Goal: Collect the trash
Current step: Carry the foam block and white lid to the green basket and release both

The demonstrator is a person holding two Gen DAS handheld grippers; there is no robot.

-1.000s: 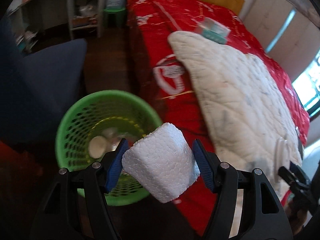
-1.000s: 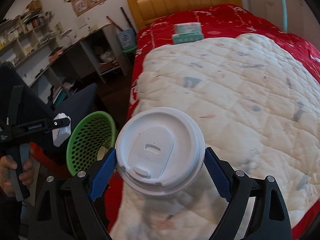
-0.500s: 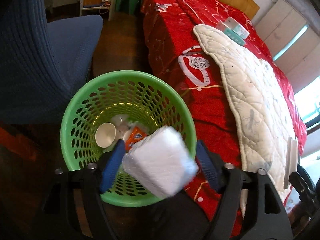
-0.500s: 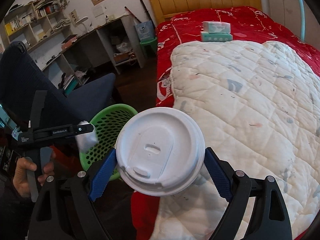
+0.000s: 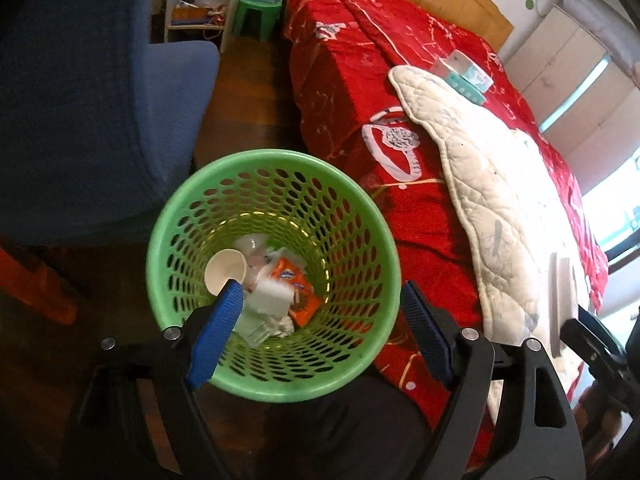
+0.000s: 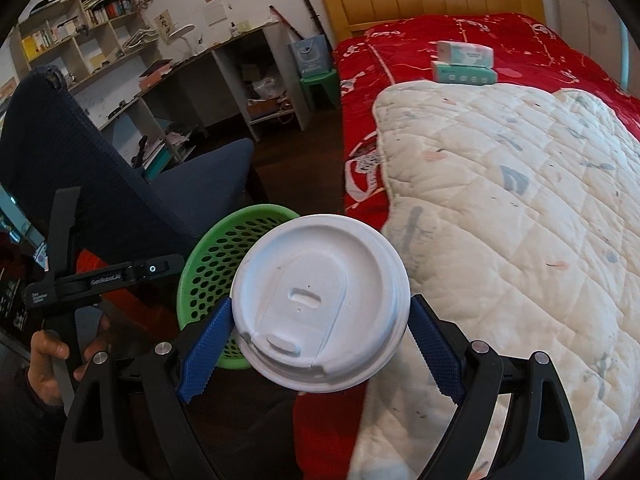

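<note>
- Broadly, the room is a red bed (image 6: 460,60) with a white quilt (image 6: 520,200) over it, a dark blue chair (image 5: 100,120) alongside, and the green basket (image 5: 276,390) on the floor between chair and bed.
- By my reading the collecting is partly done: the basket already holds a white foam block (image 5: 269,298), a small white cup (image 5: 225,271), an orange wrapper (image 5: 294,280) and crumpled scraps, while one piece is not yet binned.
- That piece is the lidded cup (image 6: 320,304), seen lid-on: a round white plastic lid with a sip slot and a raised oval panel, clean and undented. The cup body is hidden behind it.
- The right gripper (image 6: 320,340) is clenched on the lidded cup, its blue pads pressing either side, held near the basket but off to the bed side of the rim.
- The left gripper (image 5: 320,332) hangs over the basket mouth with jaws spread wide and nothing between them.
- Two tissue packs (image 6: 464,64) sit stacked on the bed; whether they count as trash I cannot tell.
</note>
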